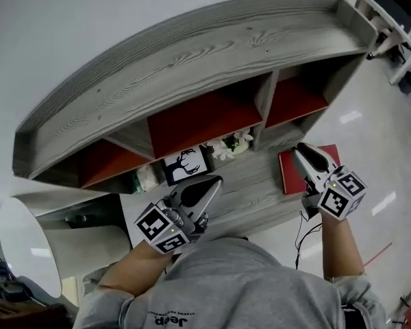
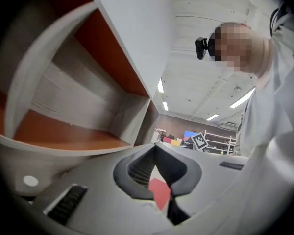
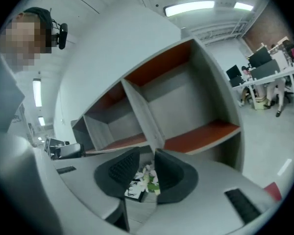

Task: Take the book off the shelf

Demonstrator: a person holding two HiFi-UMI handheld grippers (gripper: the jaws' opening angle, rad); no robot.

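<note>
A red book [image 1: 293,175] lies flat on the grey desk surface below the right end of the wooden shelf [image 1: 192,67]. My right gripper [image 1: 303,152] hovers over the book's near side and points at the shelf. A narrow gap shows between its jaws, and nothing is in it. In the right gripper view, a red corner of the book [image 3: 273,190] shows at the lower right. My left gripper [image 1: 215,182] sits in front of the middle compartment, jaw tips touching and empty. A red patch [image 2: 160,193] shows behind its jaws.
The shelf's compartments have red backs. Beneath them stand a framed deer picture [image 1: 186,164], white flowers [image 1: 231,144] and a small pale container [image 1: 148,178]. A white round shade [image 1: 26,247] fills the lower left. White office furniture [image 1: 397,19] stands at the far right.
</note>
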